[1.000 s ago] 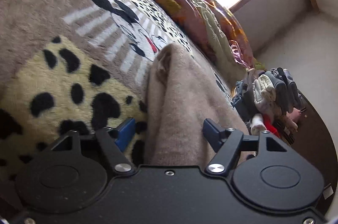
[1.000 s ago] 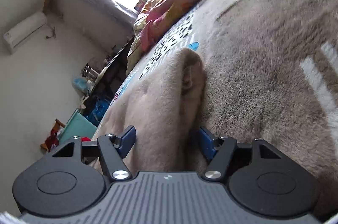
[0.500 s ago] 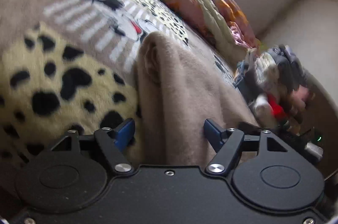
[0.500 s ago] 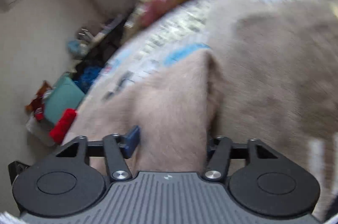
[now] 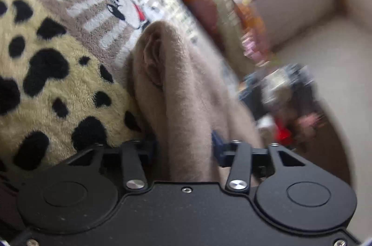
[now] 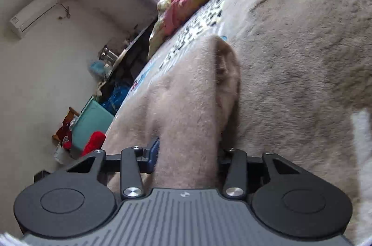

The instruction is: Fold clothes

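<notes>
My left tool (image 5: 183,146) has just been closing and now pinches one bunched end of the beige garment (image 5: 176,92), with the blue pads pressed into the fuzzy cloth on both sides. My right tool (image 6: 187,153) has also just been closing and pinches the other bunched end of the garment (image 6: 190,102) in the same way. The garment lies on the bed, on top of the plush blanket (image 5: 58,83) with the spotted and cartoon pattern, and a rolled opening of it sticks up in front of each tool. I think the risk is that a pad has also caught the blanket pile under the cloth, because both are soft and close in colour; then a lift would drag the blanket too. Also, I may hold only one layer, so the other layer could sag and spoil the fold. The left view is blurred, so I cannot check the grip well.
</notes>
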### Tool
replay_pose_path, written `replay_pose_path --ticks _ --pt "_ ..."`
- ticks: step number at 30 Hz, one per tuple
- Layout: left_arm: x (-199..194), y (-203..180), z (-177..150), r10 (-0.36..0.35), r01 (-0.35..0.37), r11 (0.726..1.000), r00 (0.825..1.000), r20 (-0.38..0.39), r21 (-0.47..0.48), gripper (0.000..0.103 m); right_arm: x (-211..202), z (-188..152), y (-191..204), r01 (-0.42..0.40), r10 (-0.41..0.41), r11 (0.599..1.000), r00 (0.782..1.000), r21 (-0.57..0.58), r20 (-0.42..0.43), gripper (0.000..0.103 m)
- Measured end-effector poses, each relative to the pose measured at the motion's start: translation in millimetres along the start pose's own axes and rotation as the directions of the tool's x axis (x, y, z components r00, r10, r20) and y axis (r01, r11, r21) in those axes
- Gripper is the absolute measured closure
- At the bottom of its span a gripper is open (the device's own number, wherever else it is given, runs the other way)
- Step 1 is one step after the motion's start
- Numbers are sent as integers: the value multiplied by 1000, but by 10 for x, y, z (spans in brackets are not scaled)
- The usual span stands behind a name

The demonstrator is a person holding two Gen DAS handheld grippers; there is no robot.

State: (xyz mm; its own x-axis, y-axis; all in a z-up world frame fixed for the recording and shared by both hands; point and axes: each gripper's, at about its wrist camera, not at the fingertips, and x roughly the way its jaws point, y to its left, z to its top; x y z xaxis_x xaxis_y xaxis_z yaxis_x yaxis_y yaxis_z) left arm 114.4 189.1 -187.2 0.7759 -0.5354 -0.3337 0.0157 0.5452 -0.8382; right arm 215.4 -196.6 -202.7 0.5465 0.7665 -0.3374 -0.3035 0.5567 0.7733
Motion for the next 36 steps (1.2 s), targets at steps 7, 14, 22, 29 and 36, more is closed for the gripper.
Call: replay_pose_path --ticks 7,14,22,29,36 --pt "-508 370 460 -149 159 986 977 153 -56 68 357 214 727 -83 81 982 997 -170 -16 64" --pt "-1292 946 1063 -114 163 983 901 418 -81 68 1581 371 1568 -228 202 947 970 -226 -131 64" --pt "-2597 1210 1988 -108 78 994 671 733 76 68 3176 538 3038 -514 422 789 851 -337 -311 64" --pt "-3177 1598 2374 77 17 995 467 881 -95 67 4722 571 4363 -685 522 671 708 -283 -475 64" --pt "-3090 2562 2291 366 59 893 482 796 -446 56 5845 -9 4089 -284 72 870 883 -404 -465 39"
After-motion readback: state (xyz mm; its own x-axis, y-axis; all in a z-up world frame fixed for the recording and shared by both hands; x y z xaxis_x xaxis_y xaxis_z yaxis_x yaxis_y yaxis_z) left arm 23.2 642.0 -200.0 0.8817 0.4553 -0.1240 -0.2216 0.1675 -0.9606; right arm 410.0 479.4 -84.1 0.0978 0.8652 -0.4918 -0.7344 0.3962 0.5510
